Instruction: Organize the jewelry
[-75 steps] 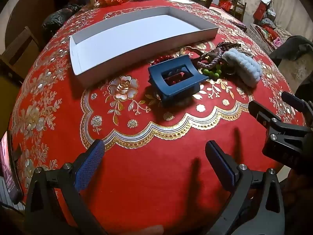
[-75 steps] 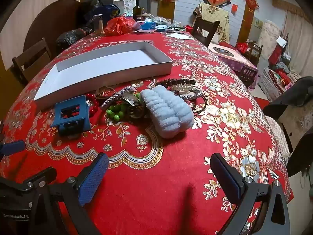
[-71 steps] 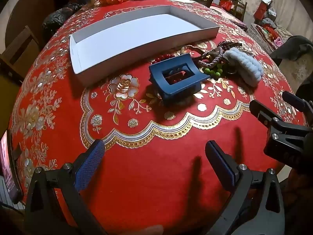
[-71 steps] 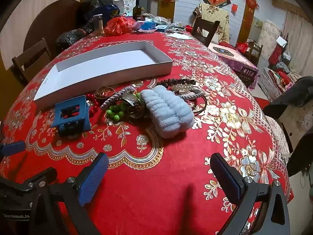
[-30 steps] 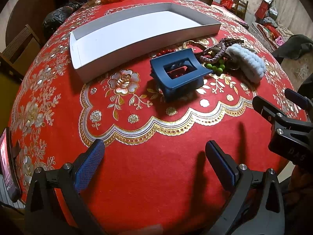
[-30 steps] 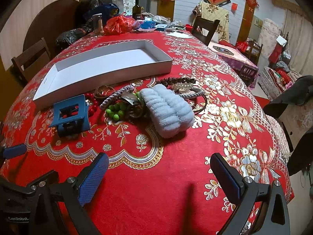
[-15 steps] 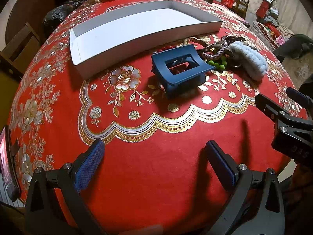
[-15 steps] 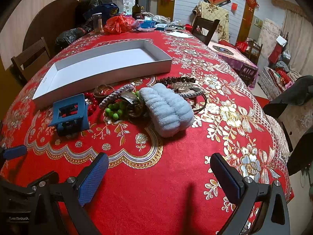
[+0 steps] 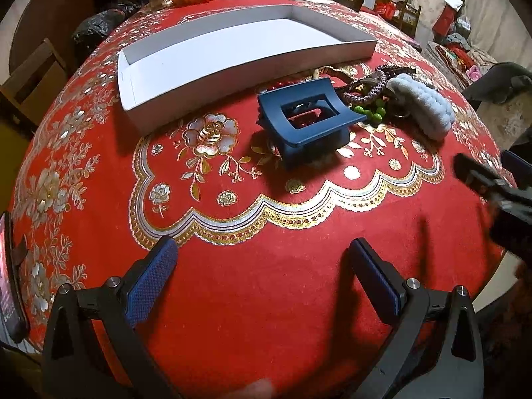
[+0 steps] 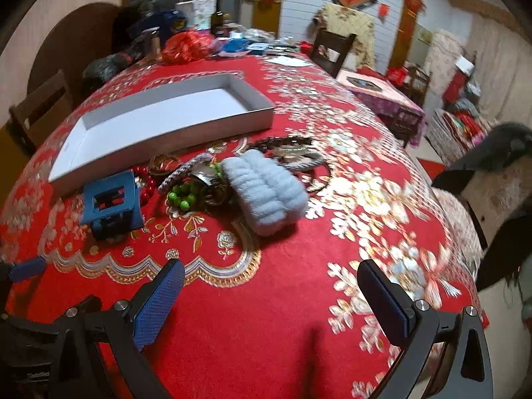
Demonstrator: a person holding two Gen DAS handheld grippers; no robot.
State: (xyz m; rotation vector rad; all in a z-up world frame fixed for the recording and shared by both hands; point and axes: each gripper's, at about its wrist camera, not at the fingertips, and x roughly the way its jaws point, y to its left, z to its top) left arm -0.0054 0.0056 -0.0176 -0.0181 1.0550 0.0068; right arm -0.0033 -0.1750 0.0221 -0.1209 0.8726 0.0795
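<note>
A shallow white box (image 9: pixel 232 50) (image 10: pixel 166 113) lies empty on the red tablecloth. In front of it stands a dark blue hair claw (image 9: pixel 309 119) (image 10: pixel 111 201). To its right lies a pile: green bead bracelet (image 10: pixel 181 198), red beads (image 10: pixel 148 183), braided bracelets (image 9: pixel 365 88), and a pale blue fluffy scrunchie (image 10: pixel 266 193) (image 9: pixel 422 109). My left gripper (image 9: pixel 262 276) is open and empty, short of the claw. My right gripper (image 10: pixel 271 291) is open and empty, short of the scrunchie; it also shows blurred in the left wrist view (image 9: pixel 488 179).
A phone (image 9: pixel 10 272) lies at the table's left edge. Bags, a bottle and clutter (image 10: pixel 186 46) crowd the far end of the table. Wooden chairs (image 10: pixel 332 50) stand around it. The table edge curves close on the right.
Both grippers have moved forward toward the jewelry, and the right view is blurred by motion. Both stay open; nothing on the table has moved.
</note>
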